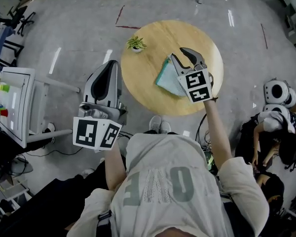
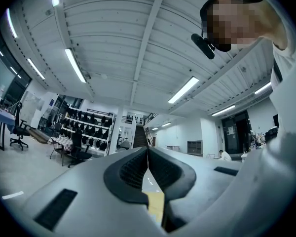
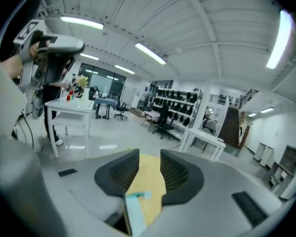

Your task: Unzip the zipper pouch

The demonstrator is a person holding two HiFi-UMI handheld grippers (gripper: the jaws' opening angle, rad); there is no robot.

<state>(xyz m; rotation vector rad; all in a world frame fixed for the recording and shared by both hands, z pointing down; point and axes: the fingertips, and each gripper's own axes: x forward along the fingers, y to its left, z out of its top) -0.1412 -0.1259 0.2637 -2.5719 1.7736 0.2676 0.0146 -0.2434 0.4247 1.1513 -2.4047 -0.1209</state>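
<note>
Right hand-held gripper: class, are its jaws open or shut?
Open. On the right hand-held gripper the pads stand apart; the wooden table and teal zipper pouch show through the gap.

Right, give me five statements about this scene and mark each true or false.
1. The pouch lies on the round wooden table. True.
2. The left gripper has its jaws wide apart. False: they are together, with nothing between them.
3. A small potted plant stands on the table. True.
4. The left gripper hangs over the table. False: it is off the table's left side, over the floor.
5. The right gripper is shut tight. False: its jaws stand apart, above the pouch.
</note>
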